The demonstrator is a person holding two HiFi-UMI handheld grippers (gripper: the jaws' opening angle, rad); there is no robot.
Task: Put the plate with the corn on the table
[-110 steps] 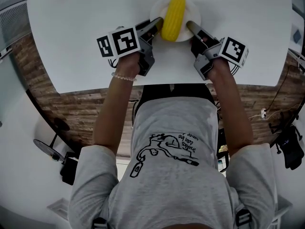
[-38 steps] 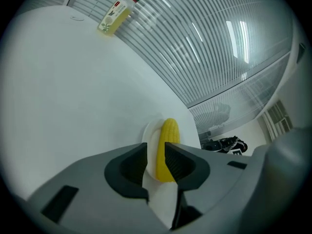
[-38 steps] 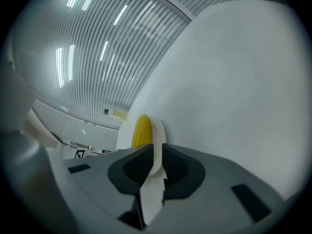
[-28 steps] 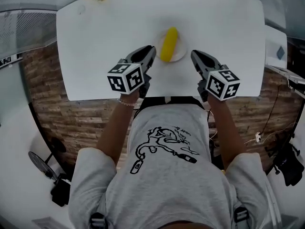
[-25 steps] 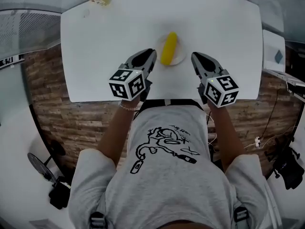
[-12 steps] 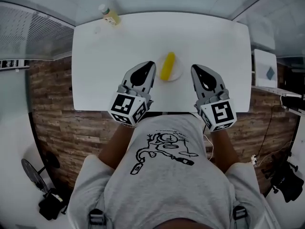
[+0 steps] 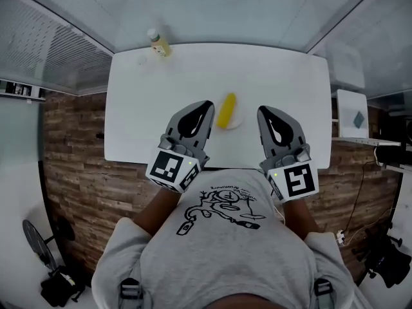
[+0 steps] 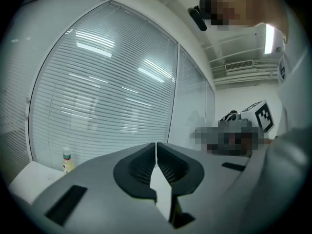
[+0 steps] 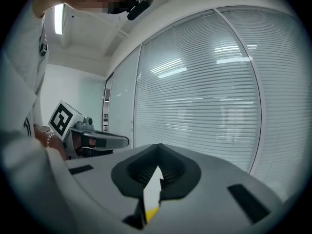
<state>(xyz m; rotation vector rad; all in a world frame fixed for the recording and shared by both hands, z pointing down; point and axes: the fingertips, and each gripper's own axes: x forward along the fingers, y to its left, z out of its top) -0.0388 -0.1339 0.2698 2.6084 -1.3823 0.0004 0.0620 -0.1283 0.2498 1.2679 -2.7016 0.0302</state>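
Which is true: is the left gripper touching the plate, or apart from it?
Apart. The head view shows bare table between the left gripper and the plate.

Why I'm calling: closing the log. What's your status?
Left gripper just closed, empty; right gripper shut, empty. Plate with corn on table. Bottle at far corner, clear.

This looks like an office meeting room. Glazed walls with closed horizontal blinds (image 8: 107, 96) fill both gripper views. A ceiling strip light (image 8: 268, 32) and air vent (image 8: 239, 65) sit upper right in the left gripper view. The head view shows a plain white table (image 7: 161, 108) on wood-look flooring (image 7: 77, 153).
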